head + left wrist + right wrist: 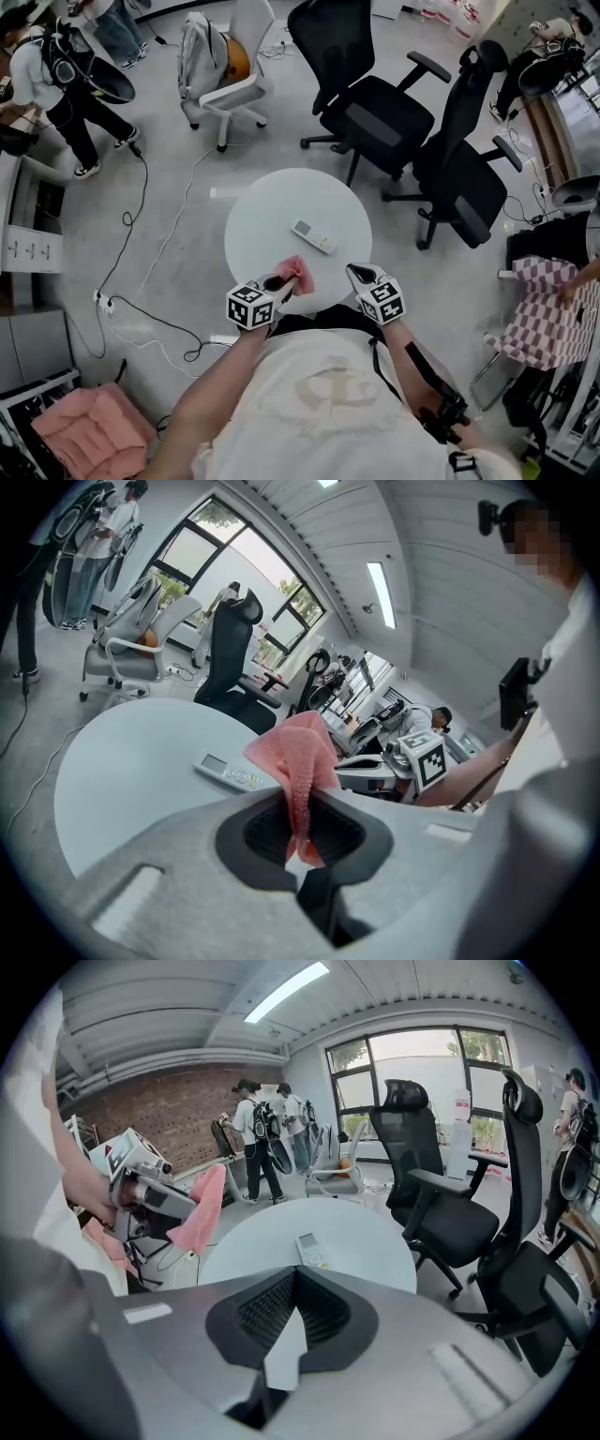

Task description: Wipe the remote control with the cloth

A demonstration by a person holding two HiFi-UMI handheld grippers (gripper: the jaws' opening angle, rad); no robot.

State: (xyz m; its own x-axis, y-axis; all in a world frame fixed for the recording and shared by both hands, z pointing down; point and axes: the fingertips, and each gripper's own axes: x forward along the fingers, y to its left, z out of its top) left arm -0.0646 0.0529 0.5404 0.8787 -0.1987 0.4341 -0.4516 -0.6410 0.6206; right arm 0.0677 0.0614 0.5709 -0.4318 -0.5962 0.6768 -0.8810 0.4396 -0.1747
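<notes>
Left gripper (278, 284) is clamped on the pink cloth (294, 271). The cloth is bunched and sticks up out of the jaws, over the near edge of the round white table (272, 202). Right gripper (358, 274) is clenched with nothing between the jaws, at the same edge, right of the cloth. The remote (313, 235) lies flat mid-table, apart from the cloth and both grippers. Black office chairs (375, 103) stand beyond the table.

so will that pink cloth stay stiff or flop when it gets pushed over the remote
Probably floppy: the cloth bunches and folds above the left tongs that pinch it. It looks thin and light, so it should drape over the remote control. Its knitted weave likely grips rather than slides.
</notes>
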